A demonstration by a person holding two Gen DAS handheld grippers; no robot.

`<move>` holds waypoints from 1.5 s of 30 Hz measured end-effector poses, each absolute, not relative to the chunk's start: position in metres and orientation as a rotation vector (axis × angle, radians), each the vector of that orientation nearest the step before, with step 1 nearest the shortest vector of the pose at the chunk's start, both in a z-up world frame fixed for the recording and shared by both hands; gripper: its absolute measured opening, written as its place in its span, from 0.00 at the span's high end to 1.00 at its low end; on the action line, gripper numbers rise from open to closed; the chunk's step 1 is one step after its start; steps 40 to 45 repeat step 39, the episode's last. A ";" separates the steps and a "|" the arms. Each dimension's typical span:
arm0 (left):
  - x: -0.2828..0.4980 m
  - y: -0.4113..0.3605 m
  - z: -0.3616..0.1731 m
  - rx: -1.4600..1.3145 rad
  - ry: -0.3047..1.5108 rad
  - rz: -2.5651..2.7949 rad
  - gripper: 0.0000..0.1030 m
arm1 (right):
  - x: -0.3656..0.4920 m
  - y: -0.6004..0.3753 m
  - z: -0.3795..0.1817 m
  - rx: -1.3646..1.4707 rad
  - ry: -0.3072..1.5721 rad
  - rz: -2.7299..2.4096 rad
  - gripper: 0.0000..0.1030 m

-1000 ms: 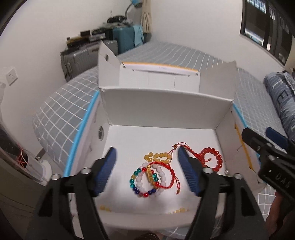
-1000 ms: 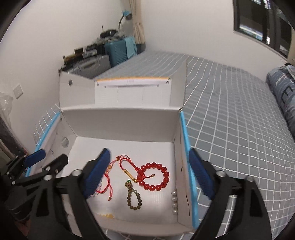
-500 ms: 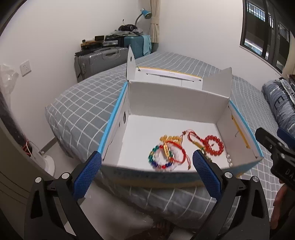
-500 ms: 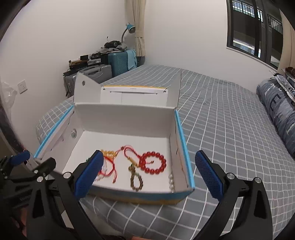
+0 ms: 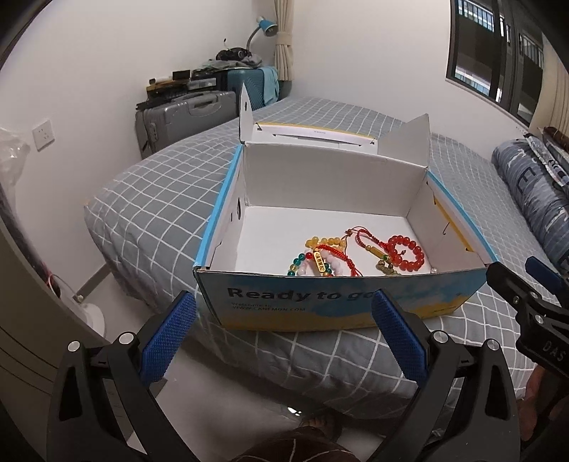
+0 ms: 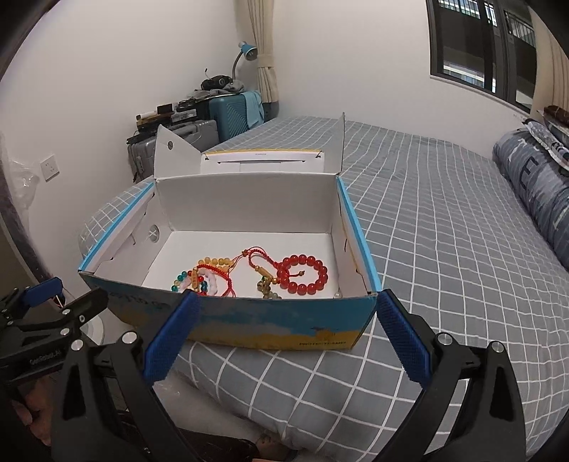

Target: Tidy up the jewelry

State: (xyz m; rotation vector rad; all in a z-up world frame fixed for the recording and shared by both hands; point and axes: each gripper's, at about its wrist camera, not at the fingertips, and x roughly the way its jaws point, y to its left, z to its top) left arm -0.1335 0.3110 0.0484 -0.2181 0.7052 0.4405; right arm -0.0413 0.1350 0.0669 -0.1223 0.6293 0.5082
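1. Left wrist view: your left gripper has its two blue fingers spread wide apart. It holds nothing and touches nothing.
2. It hangs in front of the box, near the front wall with the words "Ready to go".
3. Your right gripper is spread wide too, with nothing between its fingers. It sits just in front of the same box, low by the front wall.
4. The box is open and rests on the bed near its corner. Its lid flaps stand up at the back.
5. The jewelry lies on the white floor of the box, toward the front.
6. The red bead bracelet is on the right side. A red cord with a gold tube touches it on its left.
7. A dark greenish bead string lies in front of that cord, partly hidden by the front wall.
8. The colorful bead bracelet, the yellow beads and a red string with a gold tag lie in one tangled pile to the left.
9. The front wall of the box stands between both grippers and the jewelry.
10. Suitcases and a blue lamp stand by the far wall. A rolled blanket lies on the right of the bed.
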 end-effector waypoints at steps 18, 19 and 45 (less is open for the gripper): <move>-0.128 0.302 0.052 -0.176 0.698 0.453 0.06 | -0.040 0.137 0.062 -0.118 0.645 0.508 0.07; -0.128 0.301 0.052 -0.179 0.697 0.449 0.06 | -0.040 0.136 0.062 -0.116 0.645 0.508 0.07; -0.127 0.296 0.051 -0.194 0.700 0.431 0.06 | -0.039 0.133 0.060 -0.112 0.648 0.498 0.07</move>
